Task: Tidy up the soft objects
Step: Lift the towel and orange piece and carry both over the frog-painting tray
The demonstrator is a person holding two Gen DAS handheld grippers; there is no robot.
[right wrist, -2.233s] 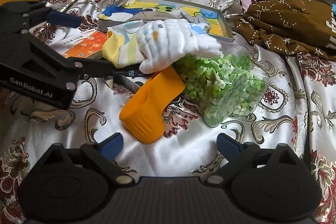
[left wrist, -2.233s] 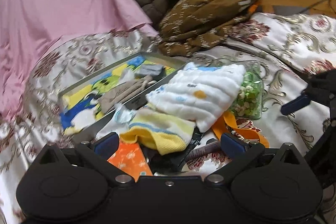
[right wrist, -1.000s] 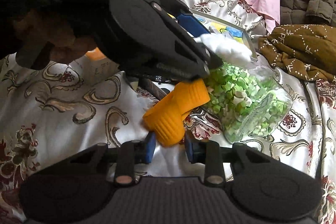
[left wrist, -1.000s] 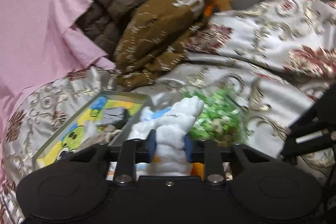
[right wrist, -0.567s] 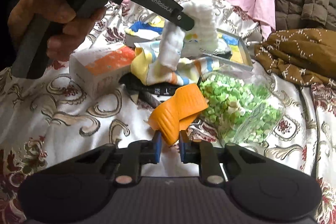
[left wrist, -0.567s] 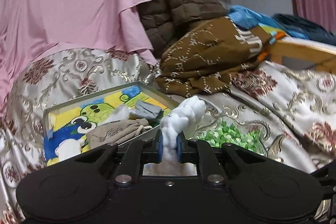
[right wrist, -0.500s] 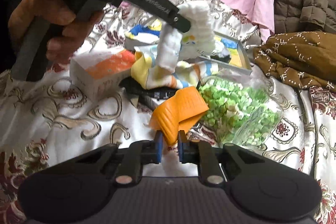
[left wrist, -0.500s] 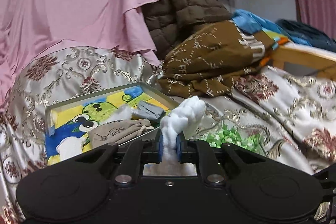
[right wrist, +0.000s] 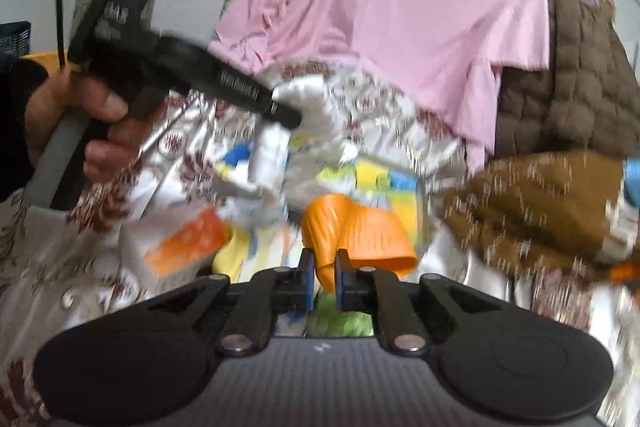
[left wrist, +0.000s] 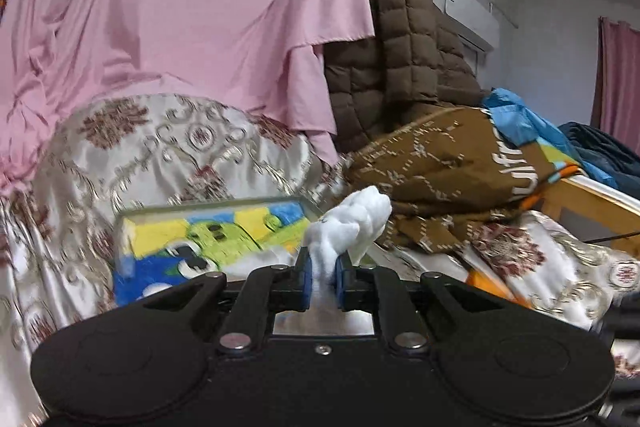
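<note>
The left hand-held gripper point(left wrist: 322, 281) is clamped on a white quilted cloth point(left wrist: 352, 223), bunched above its fingers; the right hand-held gripper point(right wrist: 322, 283) pinches a ribbed orange soft piece point(right wrist: 356, 227), lifted; beyond both lies a shallow cartoon-printed tray point(left wrist: 208, 231) on the floral satin bedspread point(left wrist: 160, 151); farther, a pink draped sheet point(left wrist: 180, 7).

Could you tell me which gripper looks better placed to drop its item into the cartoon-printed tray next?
Probably left. The left gripper is shut on the white cloth, with the tray directly ahead. The right gripper, shut on the orange item, sits farther back.
</note>
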